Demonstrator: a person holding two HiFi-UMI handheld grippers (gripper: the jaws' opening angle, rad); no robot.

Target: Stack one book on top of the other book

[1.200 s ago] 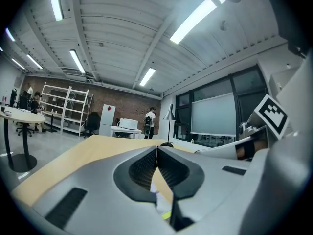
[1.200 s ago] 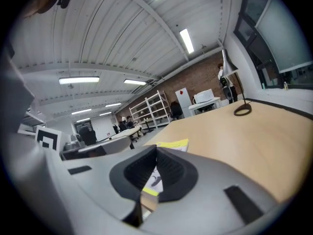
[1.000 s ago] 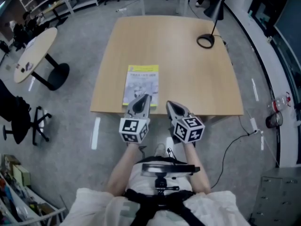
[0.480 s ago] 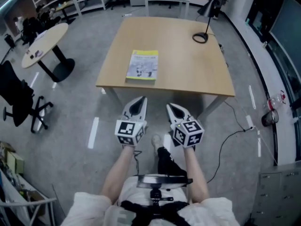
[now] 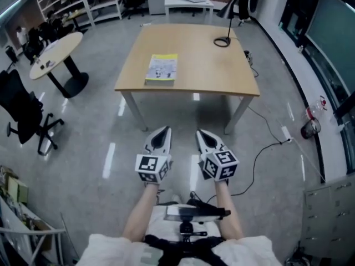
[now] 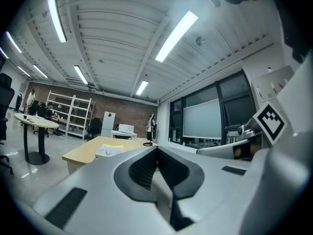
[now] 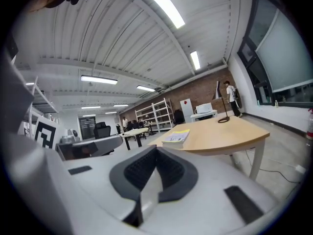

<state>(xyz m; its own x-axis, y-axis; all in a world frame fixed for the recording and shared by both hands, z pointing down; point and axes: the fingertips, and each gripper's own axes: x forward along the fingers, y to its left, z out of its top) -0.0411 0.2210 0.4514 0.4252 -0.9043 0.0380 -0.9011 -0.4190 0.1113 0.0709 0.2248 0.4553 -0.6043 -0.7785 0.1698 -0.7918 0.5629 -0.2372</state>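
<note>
The left gripper [image 5: 162, 133], a light grey two-jaw tool with a marker cube, is held over the grey concrete floor [image 5: 83, 165], and its dark ribbed pads are pressed together with nothing between them, as is seen in the left gripper view [image 6: 156, 150]. The right gripper [image 5: 202, 134] is held just beside it, and its jaws are likewise pressed together on nothing [image 7: 156, 149]. Both are kept well apart from the light wooden rectangular table [image 5: 211, 65]. The yellow-and-white covered book [image 5: 162, 68] is laid flat near the table's front left corner; a thick edge is shown under its cover [image 7: 177, 137], but a second book below it cannot be clearly told apart. A black desk lamp [image 5: 224, 24] is placed at the table's far right.
</note>
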